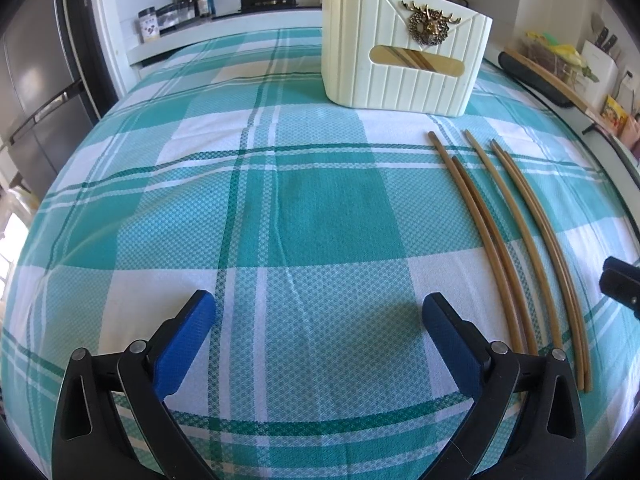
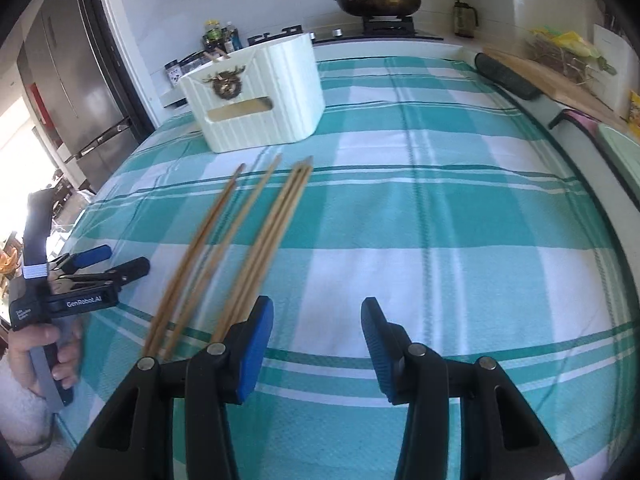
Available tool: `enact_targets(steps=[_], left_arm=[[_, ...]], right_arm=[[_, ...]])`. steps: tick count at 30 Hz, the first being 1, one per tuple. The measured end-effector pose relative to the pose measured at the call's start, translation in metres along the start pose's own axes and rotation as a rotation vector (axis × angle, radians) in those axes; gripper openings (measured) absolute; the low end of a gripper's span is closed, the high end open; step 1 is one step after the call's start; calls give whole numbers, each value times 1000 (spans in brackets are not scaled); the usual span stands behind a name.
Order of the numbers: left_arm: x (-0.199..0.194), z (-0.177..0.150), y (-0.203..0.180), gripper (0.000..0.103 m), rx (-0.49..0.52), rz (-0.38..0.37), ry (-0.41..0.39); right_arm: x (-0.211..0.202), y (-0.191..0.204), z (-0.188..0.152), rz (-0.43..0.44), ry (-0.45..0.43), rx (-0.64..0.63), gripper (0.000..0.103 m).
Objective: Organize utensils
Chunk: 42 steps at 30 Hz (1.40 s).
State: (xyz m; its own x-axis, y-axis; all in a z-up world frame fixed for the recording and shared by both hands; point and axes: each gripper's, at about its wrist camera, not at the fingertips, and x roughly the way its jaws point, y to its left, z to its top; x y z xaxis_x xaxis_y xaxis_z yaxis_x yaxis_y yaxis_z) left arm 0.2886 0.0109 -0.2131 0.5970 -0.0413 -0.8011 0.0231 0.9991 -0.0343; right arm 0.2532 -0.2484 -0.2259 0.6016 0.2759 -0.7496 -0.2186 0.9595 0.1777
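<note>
Chopsticks [image 1: 416,57] — inside cream holder [image 1: 404,46]

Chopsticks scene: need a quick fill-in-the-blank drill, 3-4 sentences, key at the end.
1. The loose chopsticks on the cloth number ____.
2. The cream holder carries a gold ____ head emblem on its front.
3. Both the left gripper and the right gripper hold ____ between their blue pads.
4. The tablecloth has a teal and white ____ pattern.

Missing words: five; deer; nothing; plaid
</note>
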Motion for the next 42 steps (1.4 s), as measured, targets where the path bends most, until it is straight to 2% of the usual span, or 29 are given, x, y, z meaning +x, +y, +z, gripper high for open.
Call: enact_targets(steps=[4, 11, 14, 18, 22, 24, 27, 31, 35, 42], left_arm=[[0, 0, 0, 102, 0, 0, 0], [0, 0, 0, 102, -1, -4, -1], [0, 0, 0, 102, -1, -5, -1], [0, 0, 0, 102, -1, -5, 0], [-2, 1, 2, 102, -12, -25, -7], [-7, 1, 5, 102, -29, -52, -16], [-24, 3, -1, 102, -63, -159, -46], [-29, 9, -28, 102, -24, -216, -34], [-22, 8, -47, 102, 23, -173, -22], [-6, 5, -54, 102, 42, -98, 10]], right_arm=[[23, 13, 3, -6, 43, 24, 47], [31, 37, 8, -101, 37, -78, 47], [35, 44, 8, -174, 56, -131, 47], [29, 45, 6, -193, 47, -146, 44], [21, 31, 3, -221, 29, -144, 12], [15, 17, 0, -249, 20, -122, 10], [9, -3, -7, -292, 8, -100, 10], [2, -19, -12, -310, -8, -72, 10], [2, -19, -13, -308, -13, -70, 10], [2, -22, -14, -293, -17, -61, 10]])
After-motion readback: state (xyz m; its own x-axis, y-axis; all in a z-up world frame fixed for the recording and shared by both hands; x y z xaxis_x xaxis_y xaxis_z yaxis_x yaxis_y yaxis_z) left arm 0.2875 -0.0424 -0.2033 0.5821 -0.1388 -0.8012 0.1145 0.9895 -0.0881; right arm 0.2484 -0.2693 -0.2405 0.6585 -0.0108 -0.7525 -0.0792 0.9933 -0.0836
